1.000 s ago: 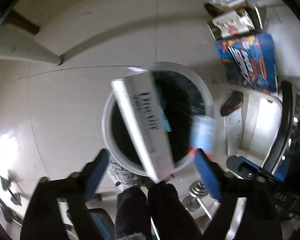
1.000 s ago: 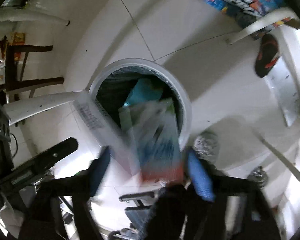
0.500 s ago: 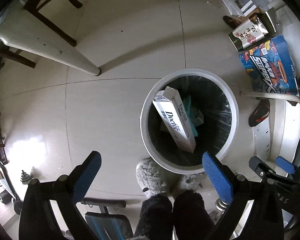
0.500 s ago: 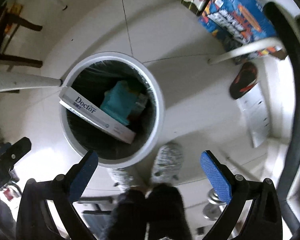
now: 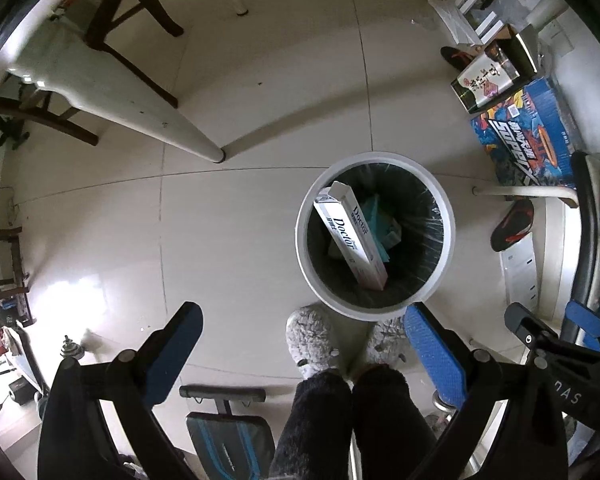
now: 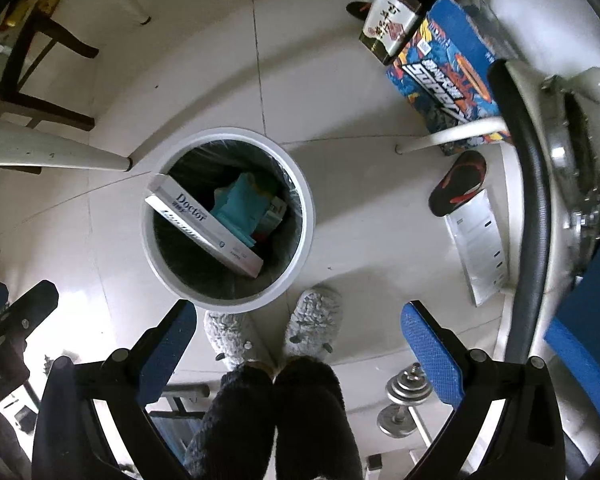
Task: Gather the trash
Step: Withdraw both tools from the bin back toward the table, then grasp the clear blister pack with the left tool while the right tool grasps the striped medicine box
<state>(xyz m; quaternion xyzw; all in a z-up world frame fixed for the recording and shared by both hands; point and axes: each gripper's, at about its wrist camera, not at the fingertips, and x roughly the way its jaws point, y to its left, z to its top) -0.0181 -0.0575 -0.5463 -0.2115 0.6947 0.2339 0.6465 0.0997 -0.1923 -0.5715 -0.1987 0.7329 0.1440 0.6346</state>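
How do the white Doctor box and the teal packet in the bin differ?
The white Doctor box is long and rigid with printed lettering; the teal packet is shorter, crumpled and shows no readable text. The box leans tilted, its upper end at the rim of the bin; the packet lies lower, partly behind the box. Both are inside the black-lined bin.

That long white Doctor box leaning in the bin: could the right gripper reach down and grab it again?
Probably yes. The right gripper is open and empty, pointing down near the bin. The Doctor box leans against the rim, its upper end uncovered.
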